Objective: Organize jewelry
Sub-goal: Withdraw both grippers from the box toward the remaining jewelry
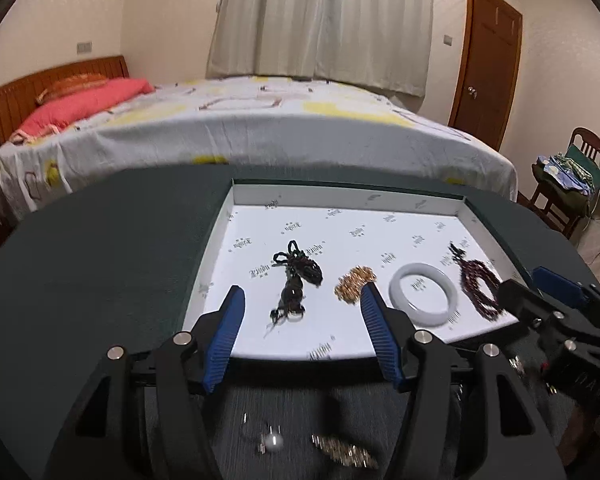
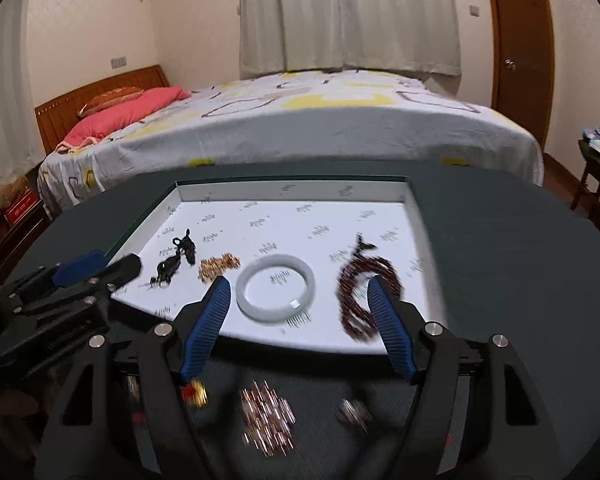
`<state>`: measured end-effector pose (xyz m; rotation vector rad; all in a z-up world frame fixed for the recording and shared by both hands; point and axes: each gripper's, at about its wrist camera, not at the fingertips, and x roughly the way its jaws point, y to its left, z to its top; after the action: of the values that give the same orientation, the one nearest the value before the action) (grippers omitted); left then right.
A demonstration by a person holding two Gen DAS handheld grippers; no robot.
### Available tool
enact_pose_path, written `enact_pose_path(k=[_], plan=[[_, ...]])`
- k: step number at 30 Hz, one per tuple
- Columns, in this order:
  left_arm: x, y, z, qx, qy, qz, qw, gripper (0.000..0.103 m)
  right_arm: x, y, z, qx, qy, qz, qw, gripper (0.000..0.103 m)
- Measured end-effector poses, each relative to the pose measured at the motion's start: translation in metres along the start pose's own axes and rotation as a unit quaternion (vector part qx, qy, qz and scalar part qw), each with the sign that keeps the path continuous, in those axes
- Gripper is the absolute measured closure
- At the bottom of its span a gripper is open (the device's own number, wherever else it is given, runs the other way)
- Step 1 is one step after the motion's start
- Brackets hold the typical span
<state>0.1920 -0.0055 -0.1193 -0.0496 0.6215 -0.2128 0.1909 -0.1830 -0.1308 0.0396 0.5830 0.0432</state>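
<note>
Tray (image 1: 464, 216), white-lined, lay on a dark table (image 1: 100, 240) and held four pieces in a row: black pendant (image 1: 298, 276), gold chain (image 1: 354, 282), white bangle (image 1: 424, 298), and dark red beads (image 1: 480, 286), each apart from its neighbour. Left gripper (image 1: 302, 300) stood with jaws parted and empty, above the tray's near edge. Right gripper (image 2: 300, 290) was likewise spread, holding nothing. Loose jewelry (image 2: 268, 416), blurred, rested on the table nearer than the tray. Bed (image 2: 300, 120) stood behind
</note>
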Motion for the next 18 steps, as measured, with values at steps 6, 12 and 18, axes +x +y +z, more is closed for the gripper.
enact_pose_path(k=[6,12,18], plan=[[-0.025,-0.006,-0.019,-0.002,-0.001,0.010,1.0000,0.044,-0.030,-0.023,-0.033,0.015,0.012,-0.029,0.999,0.034],[-0.038,-0.005,-0.041,-0.005,0.015,0.018,0.9997,0.044,-0.036,-0.042,-0.055,0.037,0.044,-0.049,0.997,0.034],[-0.043,-0.004,-0.053,-0.009,0.027,0.025,0.9993,0.044,-0.034,-0.050,-0.061,0.042,0.061,-0.059,0.996,0.034]])
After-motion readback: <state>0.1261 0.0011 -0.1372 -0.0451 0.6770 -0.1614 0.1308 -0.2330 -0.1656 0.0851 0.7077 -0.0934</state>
